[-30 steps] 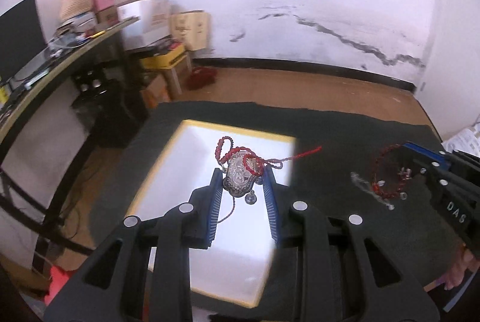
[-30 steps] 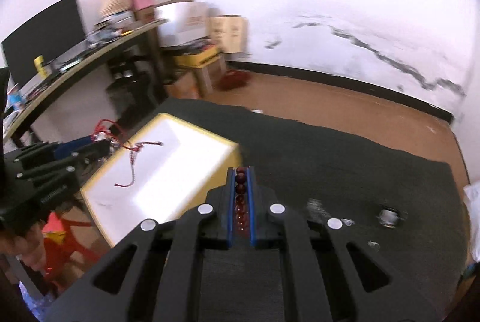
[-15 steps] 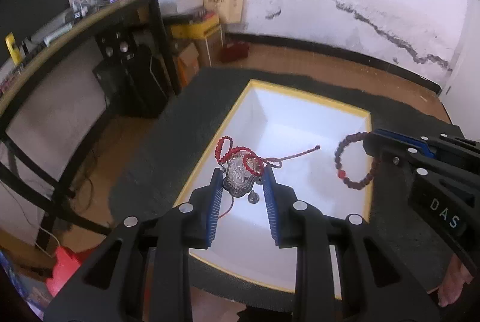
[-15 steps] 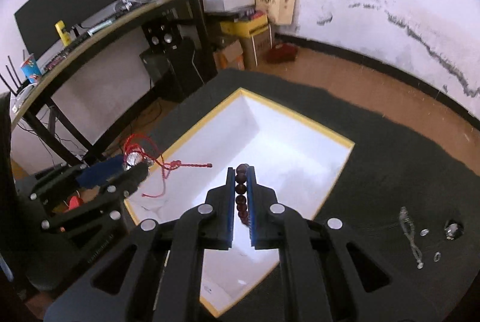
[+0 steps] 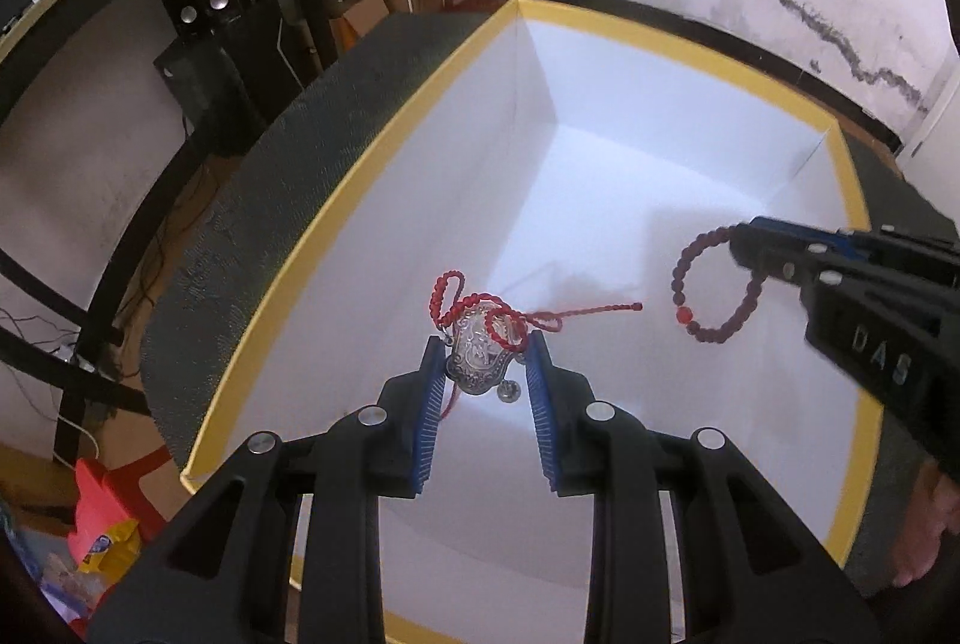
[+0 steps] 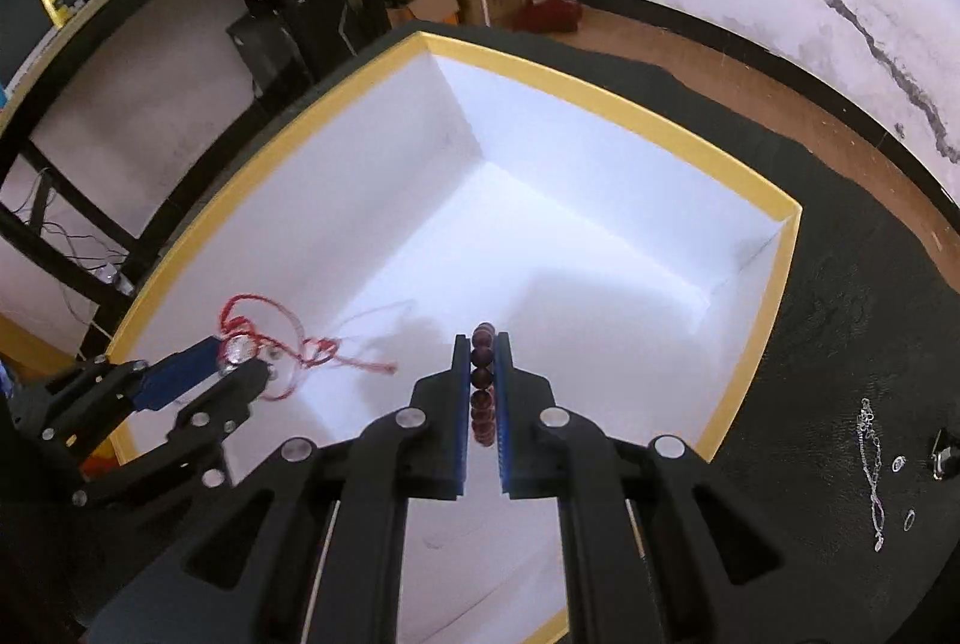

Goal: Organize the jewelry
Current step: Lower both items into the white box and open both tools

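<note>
Left gripper (image 5: pixel 483 365) clamps the silver pendant (image 5: pixel 478 356) over the white box (image 5: pixel 846 200). Right gripper (image 6: pixel 482 362) pinches the bead bracelet (image 6: pixel 482 383) beside it

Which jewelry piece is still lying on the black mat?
The silver chain, right of the box. The pendant and bead bracelet are each held over the box.

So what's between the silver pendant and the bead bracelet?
Only the pendant's loose red cord end over bare white box floor, before the bracelet; left wrist view.
</note>
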Demonstrator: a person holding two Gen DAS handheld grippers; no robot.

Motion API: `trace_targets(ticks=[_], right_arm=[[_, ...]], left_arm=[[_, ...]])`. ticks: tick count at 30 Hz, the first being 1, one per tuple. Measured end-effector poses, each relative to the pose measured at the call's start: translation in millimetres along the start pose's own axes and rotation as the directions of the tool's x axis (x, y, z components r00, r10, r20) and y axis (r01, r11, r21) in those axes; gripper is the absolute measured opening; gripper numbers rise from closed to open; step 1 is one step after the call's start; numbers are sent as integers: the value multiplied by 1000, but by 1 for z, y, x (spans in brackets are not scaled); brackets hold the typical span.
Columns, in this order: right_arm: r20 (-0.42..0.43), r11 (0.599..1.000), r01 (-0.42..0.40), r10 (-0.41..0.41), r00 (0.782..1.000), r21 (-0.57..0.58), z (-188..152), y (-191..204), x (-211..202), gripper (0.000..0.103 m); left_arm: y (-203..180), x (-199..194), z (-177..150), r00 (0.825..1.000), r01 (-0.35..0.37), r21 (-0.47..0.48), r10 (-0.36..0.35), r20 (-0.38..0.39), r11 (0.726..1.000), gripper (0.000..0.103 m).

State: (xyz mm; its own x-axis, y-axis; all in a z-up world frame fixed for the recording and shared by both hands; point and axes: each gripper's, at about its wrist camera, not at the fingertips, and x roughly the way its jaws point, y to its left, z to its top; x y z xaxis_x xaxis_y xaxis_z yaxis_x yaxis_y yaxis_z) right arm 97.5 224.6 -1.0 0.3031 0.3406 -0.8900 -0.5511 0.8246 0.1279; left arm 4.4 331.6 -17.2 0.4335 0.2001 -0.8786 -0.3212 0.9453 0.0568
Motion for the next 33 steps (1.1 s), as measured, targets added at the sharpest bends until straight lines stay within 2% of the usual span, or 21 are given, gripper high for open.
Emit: trace_targets(ticks=[20,21,22,23,24,26,33], right_arm=[[-5,1000,7,-7,1000,5,6,-4,3,8],[2,1000,10,-10,1000,10,8,-5,2,19],[5,1000,15,-15,1000,19,10,-6,0,40],[27,1000,-4,3,1000,31,11,-7,-3,94],[56,999,-17,15,998,35,12,-8,-9,96],[65,999,-20,18,998,32,15,-8,-14,96],[92,999,2,-6,996,45,17,-16,-35,96]], left_arm=[[-10,9,-1,1000,0,14,0,-18,1000,27],[-9,9,0,1000,-8,13,8,-20,1000,34],[-9,9,0,1000,-11,9,11,-21,1000,47],[-8,7,0,1000,-18,-5,18,-16,1000,82],[-8,4,0,1000,-23,-14,23,-1,1000,96],[-9,-6,0,999,-33,-13,33,42,999,96],[-17,-24,1,998,3,-6,-3,55,1000,96]])
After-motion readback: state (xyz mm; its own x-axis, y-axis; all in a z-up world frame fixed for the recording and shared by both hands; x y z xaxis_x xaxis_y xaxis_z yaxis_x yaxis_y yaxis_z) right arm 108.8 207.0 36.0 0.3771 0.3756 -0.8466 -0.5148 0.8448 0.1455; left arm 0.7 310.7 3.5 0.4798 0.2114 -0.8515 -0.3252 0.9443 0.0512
